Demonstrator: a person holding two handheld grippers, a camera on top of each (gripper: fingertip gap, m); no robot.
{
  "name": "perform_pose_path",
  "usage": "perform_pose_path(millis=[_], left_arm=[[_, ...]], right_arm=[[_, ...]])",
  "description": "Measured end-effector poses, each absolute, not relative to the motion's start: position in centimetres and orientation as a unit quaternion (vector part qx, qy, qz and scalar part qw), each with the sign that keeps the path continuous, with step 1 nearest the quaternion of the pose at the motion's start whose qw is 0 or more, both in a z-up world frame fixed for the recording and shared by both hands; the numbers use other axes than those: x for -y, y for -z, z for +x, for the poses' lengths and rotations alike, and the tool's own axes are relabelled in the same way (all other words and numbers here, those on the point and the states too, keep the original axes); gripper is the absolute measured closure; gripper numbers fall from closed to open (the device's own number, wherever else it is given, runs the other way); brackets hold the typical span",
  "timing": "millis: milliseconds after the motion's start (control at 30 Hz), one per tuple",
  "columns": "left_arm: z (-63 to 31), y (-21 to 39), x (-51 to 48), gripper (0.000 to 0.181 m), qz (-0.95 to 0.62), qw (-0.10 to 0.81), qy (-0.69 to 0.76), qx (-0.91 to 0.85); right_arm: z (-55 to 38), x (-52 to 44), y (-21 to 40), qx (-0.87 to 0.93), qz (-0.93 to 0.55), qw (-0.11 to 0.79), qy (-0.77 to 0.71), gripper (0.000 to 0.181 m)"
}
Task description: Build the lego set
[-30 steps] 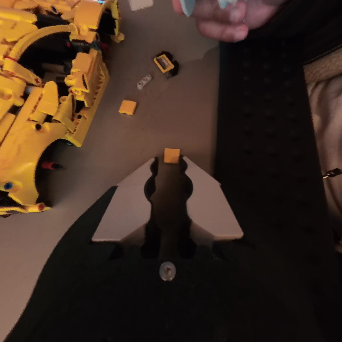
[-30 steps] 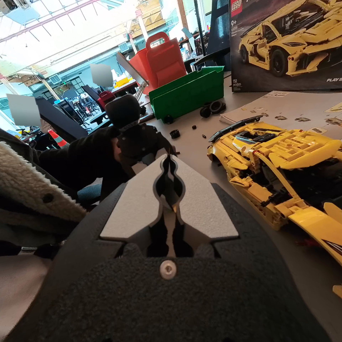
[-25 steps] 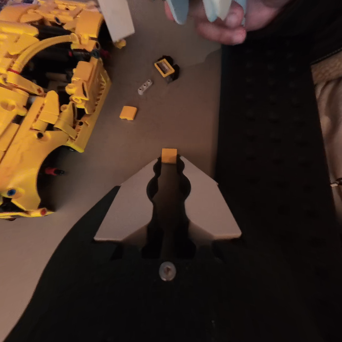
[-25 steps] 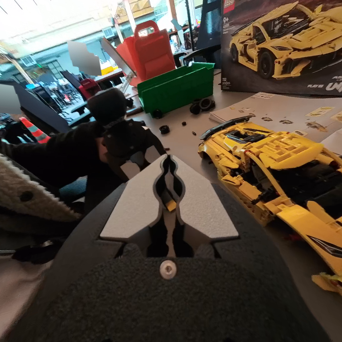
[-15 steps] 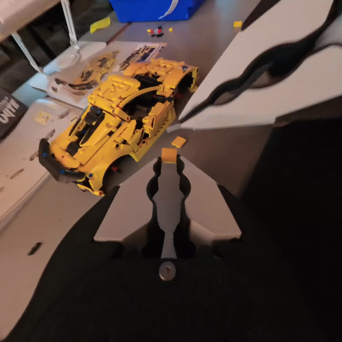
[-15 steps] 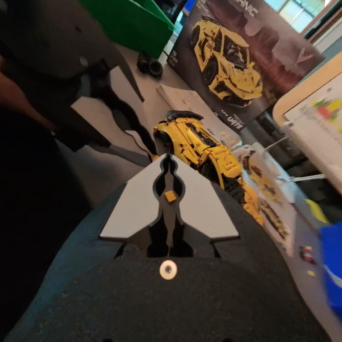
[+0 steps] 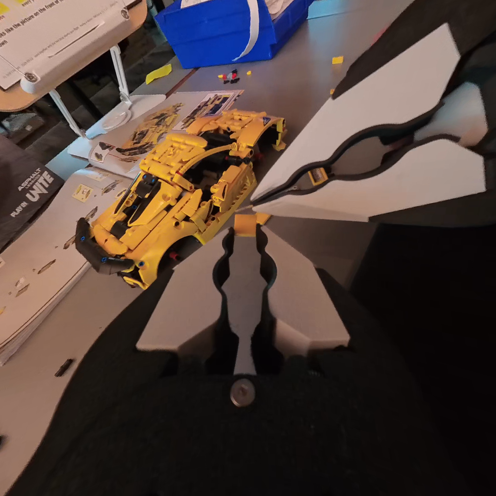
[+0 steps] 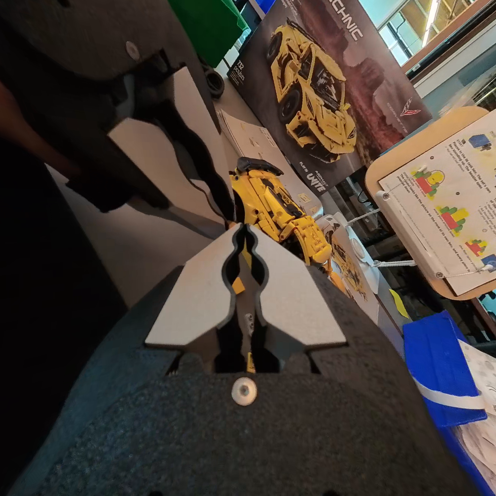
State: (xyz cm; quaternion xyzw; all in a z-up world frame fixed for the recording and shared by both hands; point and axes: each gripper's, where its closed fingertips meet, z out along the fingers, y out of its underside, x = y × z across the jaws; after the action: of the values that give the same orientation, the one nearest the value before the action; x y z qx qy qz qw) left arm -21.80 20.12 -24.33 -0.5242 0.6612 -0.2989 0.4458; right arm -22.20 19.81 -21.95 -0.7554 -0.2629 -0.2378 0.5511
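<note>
While left gripper (image 7: pixel 244 228) pinches tile (image 7: pixel 244 225), car (image 7: pixel 171 193) seems near.

Surface (image 7: pixel 290 80): grey, dim in the left wrist view.
Board (image 8: pixel 440 193): light wooden, rounded corners, a sheet fixed to it, held on a white stand (image 7: pixel 118 77).
Windows (image 8: pixel 402 24): bright, upper right of the right wrist view.
Light: daylight behind, shadow over the near surface.

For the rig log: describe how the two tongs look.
Both are alike. The left tongs and right tongs each have two pale grey wedge-shaped fingers with wavy, black-lined inner edges. They sit on a black, grainy-textured body with one silver screw at its centre. No cables or markings show.
</note>
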Motion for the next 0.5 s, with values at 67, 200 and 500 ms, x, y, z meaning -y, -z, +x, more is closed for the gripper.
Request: perform_pose_path(millis=[67,200,500], left_arm=[[-21.8,24.4,-20.3,0.165,-0.527,0.45,0.289,-0.661],[-22.0,24.5,-21.0,0.165,-0.551,0.458,0.264,-0.646],[-21.6,23.8,-21.3,0.165,-0.587,0.452,0.297,-0.602]], right_arm=[[-22.0,-19.9,22.0,0.248,-0.763,0.548,0.237,0.181],[-22.4,-20.1,22.0,0.209,-0.778,0.546,0.232,0.181],[-20.3,-21.2,19.9,0.149,-0.752,0.61,0.201,0.181]])
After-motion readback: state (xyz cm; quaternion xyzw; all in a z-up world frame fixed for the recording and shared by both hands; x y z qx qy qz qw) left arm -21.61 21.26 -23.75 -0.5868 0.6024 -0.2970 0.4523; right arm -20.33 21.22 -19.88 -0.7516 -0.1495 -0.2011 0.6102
